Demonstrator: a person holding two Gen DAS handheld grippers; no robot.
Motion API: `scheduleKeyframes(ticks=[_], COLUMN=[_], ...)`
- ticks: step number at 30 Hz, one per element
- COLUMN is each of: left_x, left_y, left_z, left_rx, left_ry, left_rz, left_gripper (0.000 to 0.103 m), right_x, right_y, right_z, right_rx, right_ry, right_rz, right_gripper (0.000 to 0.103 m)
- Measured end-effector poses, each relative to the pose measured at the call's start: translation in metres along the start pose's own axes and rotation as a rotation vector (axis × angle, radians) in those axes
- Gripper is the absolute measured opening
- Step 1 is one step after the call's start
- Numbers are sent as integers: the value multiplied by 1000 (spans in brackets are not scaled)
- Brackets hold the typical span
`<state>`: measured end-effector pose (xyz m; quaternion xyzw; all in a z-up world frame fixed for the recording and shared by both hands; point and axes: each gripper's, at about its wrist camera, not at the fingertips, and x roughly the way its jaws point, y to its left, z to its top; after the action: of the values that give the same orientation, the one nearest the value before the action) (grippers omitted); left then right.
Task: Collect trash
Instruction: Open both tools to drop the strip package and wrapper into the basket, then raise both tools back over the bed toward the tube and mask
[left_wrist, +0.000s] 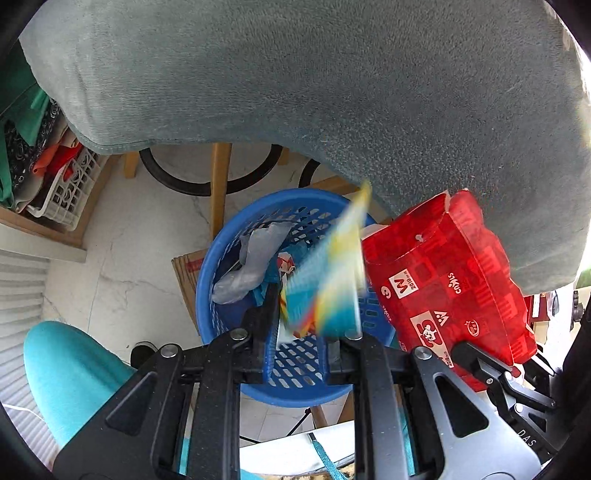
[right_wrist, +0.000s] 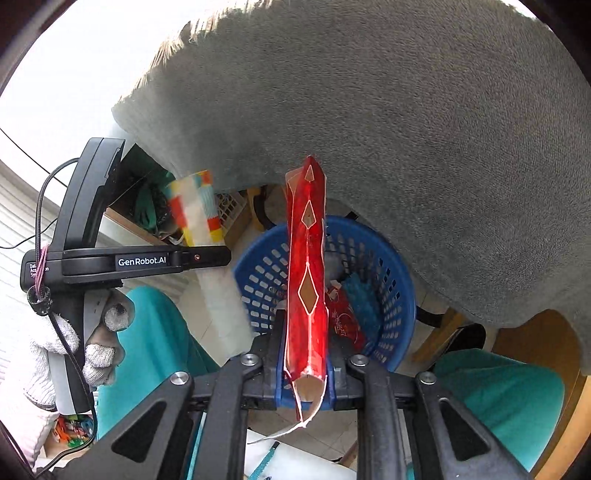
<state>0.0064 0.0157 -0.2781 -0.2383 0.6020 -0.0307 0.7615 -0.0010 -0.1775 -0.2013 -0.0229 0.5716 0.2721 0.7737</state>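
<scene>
Marble floor lies below a blue basket of trash. Nearest, the left gripper pinches a blurred colourful wrapper over it; the right gripper brackets a red carton, whether pinched I cannot tell. Beyond hangs grey cloth.

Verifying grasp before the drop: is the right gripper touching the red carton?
Touching. Right wrist view: the red carton sits between the right gripper pads, both flush against its sides, no gap.

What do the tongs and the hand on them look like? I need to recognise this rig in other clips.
Left tongs: black linkage arms, silver pivot bolts, blue pads. A black body lettered GenRobot.AI in white, with a black cable. The hand wears a white knitted glove.
</scene>
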Motion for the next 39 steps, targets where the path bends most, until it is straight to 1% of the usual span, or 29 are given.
scheduleKeyframes(ticks=[3, 4, 5, 6, 7, 8, 10, 11, 16, 20, 23, 27, 34, 35, 36, 38, 39], left_x=[3, 4, 4, 2, 2, 3, 4, 4, 5, 3, -3, -21, -76, -86, -94, -111, -119], left_y=[-4, -4, -4, -7, -8, -7, -8, -8, -6, -6, -6, -9, -15, -17, -18, -20, -21], left_z=[1, 2, 2, 4, 4, 3, 3, 3, 1, 3, 5, 8, 19, 20, 22, 26, 28], left_rx=[4, 6, 8, 10, 12, 14, 16, 14, 11, 11, 16, 41, 105, 114, 119, 127, 133], left_ry=[6, 8, 7, 6, 4, 3, 4, 4, 6, 3, -8, -44, -155, -172, -191, -237, -256], left_rz=[-3, -3, -2, -1, 1, 2, 5, 7, 7, 12, 14, 21, 27, 23, 20, 10, 4], left_gripper=[15, 15, 18, 21, 22, 23, 23, 23, 23, 23, 23, 23, 24, 28, 40, 53, 53], right_x=[-2, -3, -3, -4, -5, -5, -7, -8, -11, -14, -19, -36, -82, -89, -98, -111, -118], right_y=[2, 1, 2, 1, 1, 1, 2, 2, -3, -7, -11, -13, -15, -16, -16, -14, -13], right_z=[1, 2, 3, 3, 4, 4, 5, 5, 6, 4, 5, 5, 8, 8, 9, 11, 12], right_rx=[5, 5, 4, 3, 1, 1, 2, 2, 14, 19, 26, 28, -1, -8, -16, -34, -42], right_ry=[-5, -6, -7, -7, -6, -7, -12, -14, -17, -31, -44, -78, -178, -192, -206, -236, -252], right_rz=[-10, -11, -16, -20, -23, -27, -33, -37, -35, -39, -33, -15, -23, -22, -22, -32, -36], right_gripper=[24, 28, 31, 32, 36, 42, 52, 55, 61, 69, 71, 72, 76, 76, 76, 76, 77])
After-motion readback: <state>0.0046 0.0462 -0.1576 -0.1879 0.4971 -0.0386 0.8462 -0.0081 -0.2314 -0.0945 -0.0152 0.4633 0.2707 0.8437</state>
